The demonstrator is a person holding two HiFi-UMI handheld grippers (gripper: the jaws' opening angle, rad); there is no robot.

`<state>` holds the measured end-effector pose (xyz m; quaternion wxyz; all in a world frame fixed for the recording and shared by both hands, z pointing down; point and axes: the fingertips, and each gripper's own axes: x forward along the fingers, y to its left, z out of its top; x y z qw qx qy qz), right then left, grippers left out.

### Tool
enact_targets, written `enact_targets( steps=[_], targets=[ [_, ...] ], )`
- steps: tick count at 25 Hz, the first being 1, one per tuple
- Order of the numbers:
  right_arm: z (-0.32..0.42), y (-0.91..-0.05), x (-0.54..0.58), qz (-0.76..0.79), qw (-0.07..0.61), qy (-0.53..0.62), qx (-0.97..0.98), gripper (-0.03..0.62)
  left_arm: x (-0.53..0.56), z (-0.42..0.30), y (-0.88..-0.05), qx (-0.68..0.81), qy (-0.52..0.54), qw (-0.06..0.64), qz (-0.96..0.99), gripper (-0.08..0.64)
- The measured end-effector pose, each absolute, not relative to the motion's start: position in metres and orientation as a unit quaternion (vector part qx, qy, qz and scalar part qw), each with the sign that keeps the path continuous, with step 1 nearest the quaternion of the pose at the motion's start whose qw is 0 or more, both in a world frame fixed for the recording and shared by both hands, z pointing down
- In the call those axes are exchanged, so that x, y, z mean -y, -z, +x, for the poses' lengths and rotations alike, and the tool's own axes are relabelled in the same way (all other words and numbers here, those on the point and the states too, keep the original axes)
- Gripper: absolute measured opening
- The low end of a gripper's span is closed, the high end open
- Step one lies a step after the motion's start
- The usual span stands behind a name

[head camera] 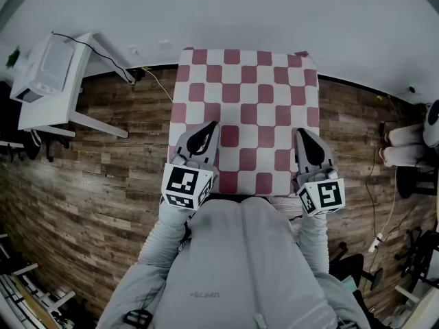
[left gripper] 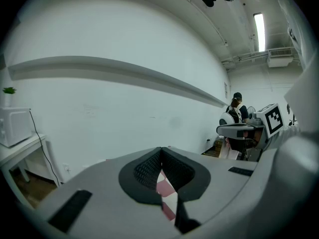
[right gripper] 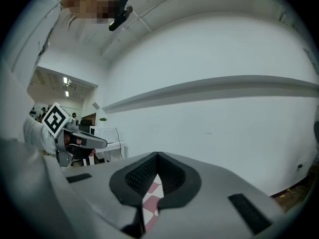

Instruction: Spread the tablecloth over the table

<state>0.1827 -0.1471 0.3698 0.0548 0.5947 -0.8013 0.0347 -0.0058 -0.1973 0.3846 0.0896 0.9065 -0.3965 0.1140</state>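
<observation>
Left gripper (left gripper: 160, 149): jaws fully closed, pads meeting tip to tip. The red-and-white check tablecloth (left gripper: 168, 195) shows only as a sliver through the slit behind the tips. Cannot tell whether the tips nip the cloth or just sit over it.

Right gripper (right gripper: 157, 156): same state, jaws together at the tips, check pattern in the slit below them. Contact with the cloth is not resolvable here either.

The head view gives what the 2 gripper views lack: the whole tablecloth (head camera: 247, 81), lying flat and covering the entire top. The table itself is hidden under it. The left gripper (head camera: 210, 125) and right gripper (head camera: 300, 132) lie over the near part of the cloth, well apart, 1 near each side edge, tips toward the wall (head camera: 240, 12). The near edge of the cloth is cut off by the person's grey torso and sleeves (head camera: 161, 235). The hands are hidden behind the 2 marker cubes (head camera: 186, 186).

The left gripper view catches the right gripper's cube at right, a person in a cap (left gripper: 237, 103) behind it, and a microwave (left gripper: 15, 126) at the left edge. The right gripper view shows the left gripper's cube at left.

Head view surroundings: white side table (head camera: 65, 112) at left against the wall, wood floor (head camera: 103, 184), and a seated person's legs (head camera: 405, 146) cut off at the right edge.
</observation>
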Motion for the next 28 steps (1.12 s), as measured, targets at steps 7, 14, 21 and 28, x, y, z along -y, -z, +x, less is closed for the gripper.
enact_targets(
  steps=[7,14,21,28],
  targets=[
    [0.183,-0.374,0.149,0.599,0.068,-0.04,0.797,0.021,0.197,-0.009,-0.383,0.391,-0.11,0.088,0.91,0.025],
    [0.182,-0.37,0.15,0.6,0.068,-0.036,0.796,0.021,0.197,-0.013,-0.379,0.379,-0.11,0.088,0.914,0.025],
    [0.181,-0.371,0.148,0.602,0.076,-0.032,0.794,0.021,0.199,-0.019,-0.376,0.374,-0.11,0.083,0.917,0.025],
    [0.185,-0.373,0.146,0.602,0.078,-0.031,0.794,0.021,0.199,-0.022,-0.38,0.38,-0.117,0.08,0.914,0.025]
  ],
)
